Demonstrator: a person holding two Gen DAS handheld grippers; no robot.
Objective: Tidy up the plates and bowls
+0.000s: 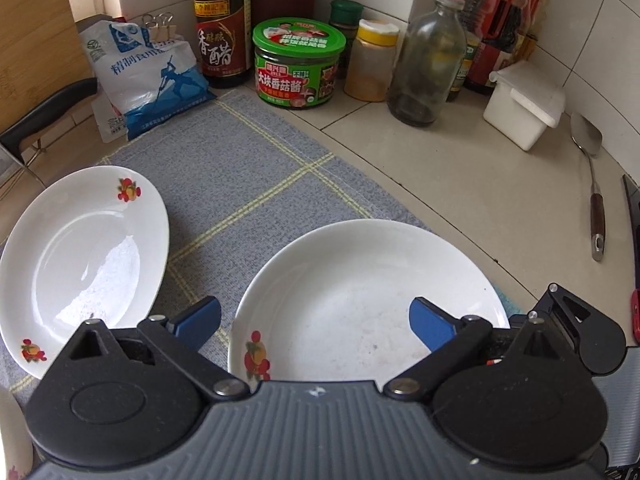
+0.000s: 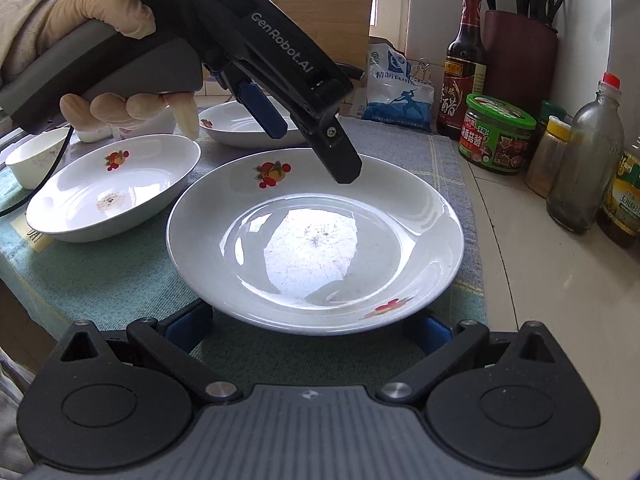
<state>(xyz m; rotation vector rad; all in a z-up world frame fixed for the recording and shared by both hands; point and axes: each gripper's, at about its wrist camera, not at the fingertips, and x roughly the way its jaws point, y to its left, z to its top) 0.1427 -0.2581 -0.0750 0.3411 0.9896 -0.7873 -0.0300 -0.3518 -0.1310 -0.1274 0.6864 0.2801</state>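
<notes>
Plates, two of them, showed in the left wrist view, both round, white, glazed and shallow, with small red-and-orange fruit prints on their rims. The near plate (image 1: 368,300) lay on the woven grey cloth (image 1: 248,168) with its yellow grid lines, and the second plate (image 1: 80,256) lay just beside it to the left. The left gripper (image 1: 315,322) hung over the near plate's edge, its blue pads spread wide with nothing pinched; one pad stood over the cloth, the other over the plate's bowl. Behind the cloth stood a green-lidded jar (image 1: 298,66), a dark vinegar bottle (image 1: 222,26) and a clear glass bottle (image 1: 432,60).

From the right wrist view three such plates were counted on the cloth (image 2: 120,272): the near plate (image 2: 316,240) in the middle, glossy and reflecting window light, one plate (image 2: 112,192) left of it, and another (image 2: 240,124) behind. A small white bowl (image 2: 34,158) sat further left. The right gripper (image 2: 316,326) had its fingers spread to either side of the near plate's front rim, their tips hidden under it. A gloved hand (image 2: 100,60) held the left gripper (image 2: 312,148) above the near plate's far rim.
</notes>
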